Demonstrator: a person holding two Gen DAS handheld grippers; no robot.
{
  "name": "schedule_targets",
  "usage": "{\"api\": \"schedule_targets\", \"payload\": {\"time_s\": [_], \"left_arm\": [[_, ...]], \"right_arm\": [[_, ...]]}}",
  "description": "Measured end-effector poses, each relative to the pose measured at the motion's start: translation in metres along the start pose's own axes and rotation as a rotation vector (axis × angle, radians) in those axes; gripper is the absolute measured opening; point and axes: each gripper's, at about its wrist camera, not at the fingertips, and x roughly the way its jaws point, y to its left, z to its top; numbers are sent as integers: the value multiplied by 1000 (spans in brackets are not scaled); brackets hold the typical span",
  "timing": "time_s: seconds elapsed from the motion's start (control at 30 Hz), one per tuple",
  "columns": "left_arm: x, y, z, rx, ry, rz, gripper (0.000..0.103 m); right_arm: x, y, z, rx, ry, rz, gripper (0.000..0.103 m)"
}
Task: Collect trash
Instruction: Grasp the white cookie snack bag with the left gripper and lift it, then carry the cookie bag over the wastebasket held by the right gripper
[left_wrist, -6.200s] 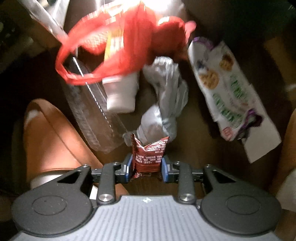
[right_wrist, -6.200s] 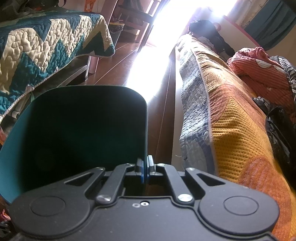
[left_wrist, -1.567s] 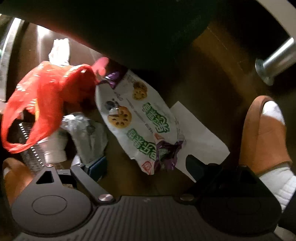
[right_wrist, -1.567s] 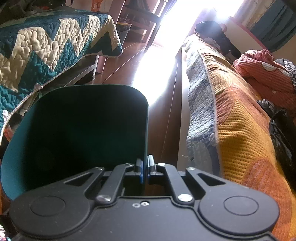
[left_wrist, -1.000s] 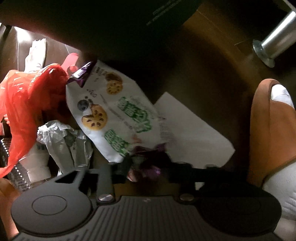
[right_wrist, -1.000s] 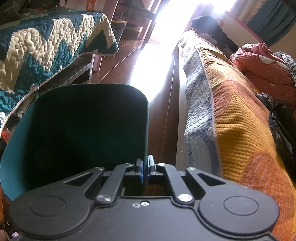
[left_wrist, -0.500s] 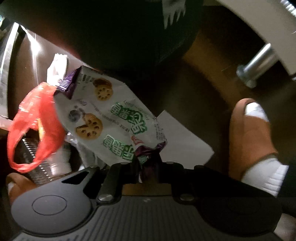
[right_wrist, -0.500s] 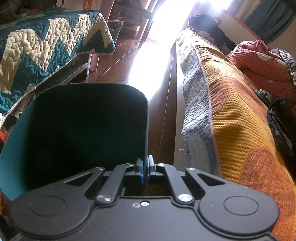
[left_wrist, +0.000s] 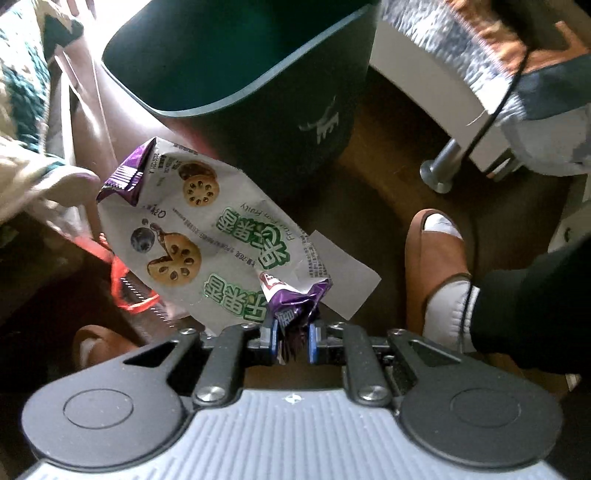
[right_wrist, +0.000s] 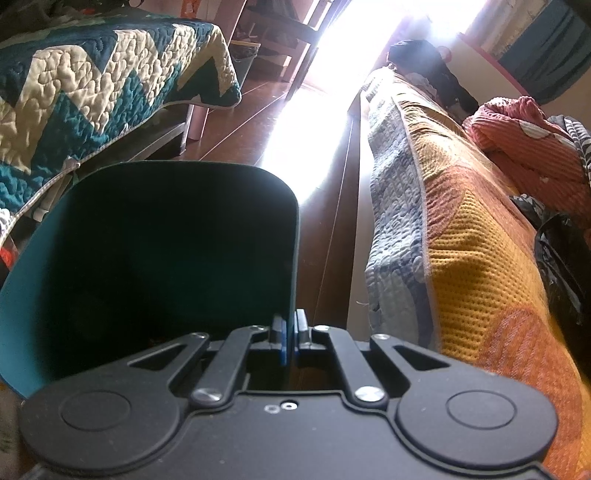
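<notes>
Left gripper (left_wrist: 291, 341) jaws clamped on snack bag (left_wrist: 207, 236) crumpled purple end; bag's long axis runs up-left, beside the bin (left_wrist: 236, 74). Right gripper (right_wrist: 290, 341) jaws pinched on bin rim.

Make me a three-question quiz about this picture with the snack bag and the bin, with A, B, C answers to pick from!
1. Where is the snack bag?
A. Inside the bin
B. Pinched at its purple end by the left gripper
C. Lying on the bed

2. What colour is the inside wall of the bin?
A. Teal green
B. Yellow
C. White

3. How is the right gripper?
A. Wide open
B. Holding a bottle
C. Shut on the bin's rim

Answers:
1 B: the crumpled purple end sits between the left gripper's blue pads, and the rest of the bag hangs out in front, below the bin's opening.
2 A: the lit wall in the right wrist view is teal green.
3 C: the thin edge of the bin runs between its closed pads.
</notes>
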Motion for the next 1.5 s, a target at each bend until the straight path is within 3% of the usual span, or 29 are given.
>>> {"api": "schedule_targets", "payload": {"time_s": [0.23,0.43,0.7,0.97,1.5], "left_arm": [[-50,2,9,4,-82,13,14],[-84,5,39,20,-201,20,14],[-76,12,103,10,-317,49,14],[-32,25,147,-21,-268,31,14],[35,33,172,-37,-162,88,15]], "right_arm": [[0,3,1,-8,3,-9,3],[-1,5,1,-16,0,-8,3],[-1,5,1,-19,-5,-8,3],[-2,6,0,-22,-11,-7,3],[-1,4,1,-14,-7,-4,3]]}}
